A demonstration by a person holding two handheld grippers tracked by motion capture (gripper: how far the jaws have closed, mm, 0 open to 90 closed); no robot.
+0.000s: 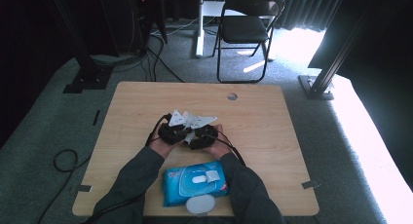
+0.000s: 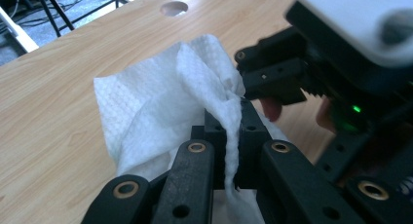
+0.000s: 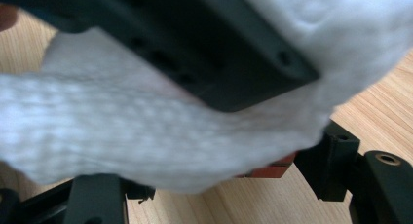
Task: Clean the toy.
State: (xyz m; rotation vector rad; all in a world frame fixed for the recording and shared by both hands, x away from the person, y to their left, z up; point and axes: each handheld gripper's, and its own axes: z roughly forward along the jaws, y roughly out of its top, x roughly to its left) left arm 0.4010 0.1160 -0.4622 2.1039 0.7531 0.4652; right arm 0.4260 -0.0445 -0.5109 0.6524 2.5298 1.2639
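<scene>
A white wet wipe (image 2: 156, 97) hangs crumpled just above the wooden table (image 1: 272, 126). My left gripper (image 2: 233, 121) is shut on a fold of it, the cloth squeezed between both jaws. My right gripper (image 2: 246, 78) comes in from the right of the left gripper view, its tips touching the wipe's upper edge. In the right gripper view the wipe (image 3: 146, 126) lies blurred across the frame, and my right gripper (image 3: 216, 170) stands open, its jaws wide apart beneath the cloth. In the high view the left gripper (image 1: 171, 129) and right gripper (image 1: 202, 136) meet at mid-table.
A blue pack of wet wipes (image 1: 194, 181) lies near the table's front edge between the person's forearms, with a round white lid (image 1: 199, 203) just in front of it. A cable hole (image 1: 232, 96) is at the back. A black folding chair (image 1: 246, 24) stands beyond the table.
</scene>
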